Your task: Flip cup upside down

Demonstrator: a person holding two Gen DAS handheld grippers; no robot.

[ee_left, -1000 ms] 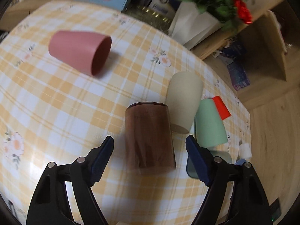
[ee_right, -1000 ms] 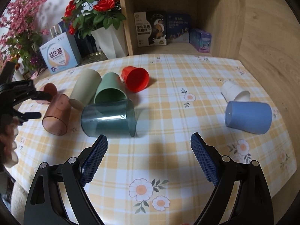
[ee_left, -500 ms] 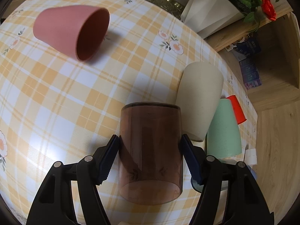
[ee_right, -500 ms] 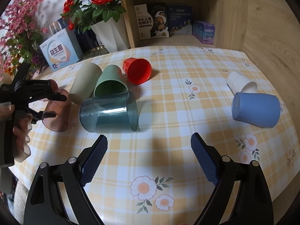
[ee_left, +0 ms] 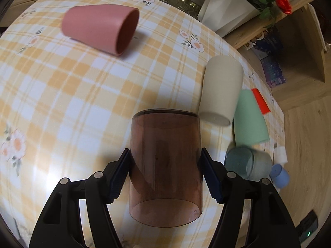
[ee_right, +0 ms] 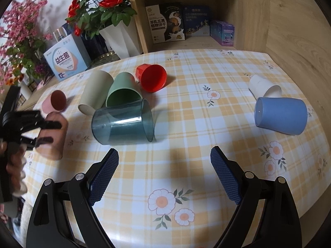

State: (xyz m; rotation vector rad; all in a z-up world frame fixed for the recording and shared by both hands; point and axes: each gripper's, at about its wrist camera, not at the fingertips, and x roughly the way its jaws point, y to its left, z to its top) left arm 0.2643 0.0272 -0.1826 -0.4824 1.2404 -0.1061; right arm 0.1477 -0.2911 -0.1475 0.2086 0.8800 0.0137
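We hold the translucent brown plastic cup (ee_left: 165,165) in our left gripper (ee_left: 165,173), whose blue-padded fingers (ee_left: 121,173) press against the cup's two sides about midway along its wall. The cup sits at the near left part of the round table with the yellow-and-white checked, flower-printed cloth (ee_left: 62,95). Its long axis runs away from the wrist camera, the closed base nearest the lens and the open rim pointing forward toward the table's middle; whether it touches the cloth or is just off it we cannot tell.

Close on the cup's right lie a beige cup (ee_left: 222,91) and a mint green cup (ee_left: 249,117) on their sides, with a smoky blue-grey clear tumbler (ee_right: 123,122) just beside them. A small red cup (ee_right: 152,80) lies behind the green one. The dusty pink cup (ee_left: 99,29) lies on its side, well apart, across a broad bare stretch of cloth ahead and to the left.

Our right gripper (ee_right: 164,175) hovers over the near edge of the table with its jaws spread wide and nothing between them. The cloth in front of it is free as far as the tumbler. Far to the right, near the table's rim, lie a blue cup (ee_right: 281,114) and a white cup (ee_right: 263,86), touching.
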